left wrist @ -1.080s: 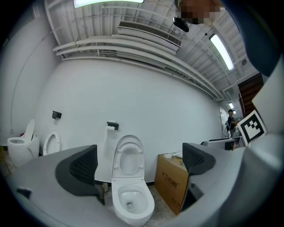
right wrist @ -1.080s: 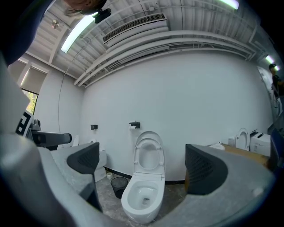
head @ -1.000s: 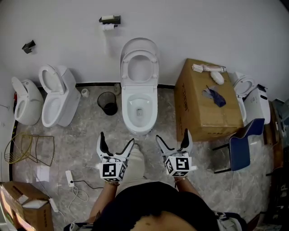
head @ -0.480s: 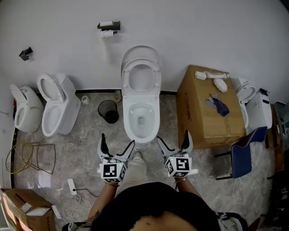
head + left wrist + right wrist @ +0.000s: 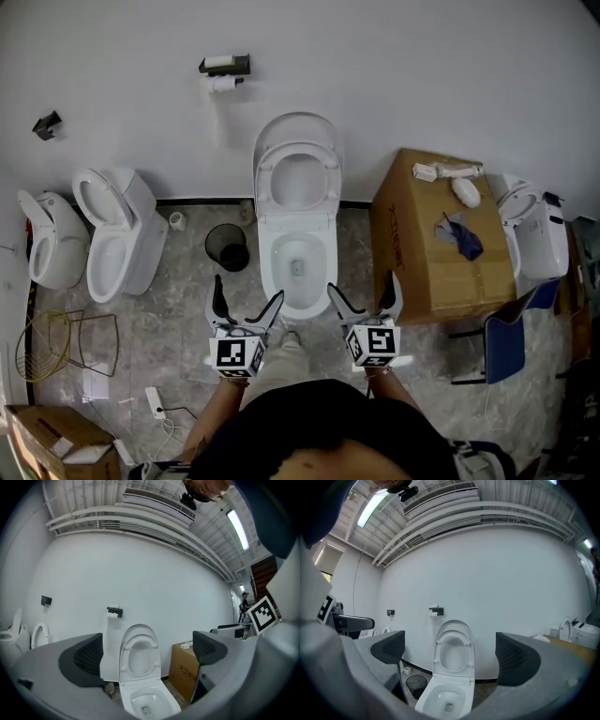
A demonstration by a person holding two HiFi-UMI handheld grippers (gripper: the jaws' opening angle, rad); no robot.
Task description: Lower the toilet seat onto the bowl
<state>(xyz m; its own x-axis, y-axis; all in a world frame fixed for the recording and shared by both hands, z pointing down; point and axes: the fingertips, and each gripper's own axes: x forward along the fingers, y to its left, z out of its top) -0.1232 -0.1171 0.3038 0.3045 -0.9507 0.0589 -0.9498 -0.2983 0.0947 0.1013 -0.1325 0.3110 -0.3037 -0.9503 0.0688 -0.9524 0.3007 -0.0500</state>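
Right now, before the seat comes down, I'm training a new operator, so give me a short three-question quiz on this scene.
1. True or false: the toilet seat already rests on the bowl.
2. In the head view, what stands on the floor just left of the bowl? A) mop bucket B) black bin C) wooden stool
3. Fill in: the left gripper and right gripper both have jaws ____, holding nothing.
Key: 1 false, it stands upright; 2 B; 3 open.
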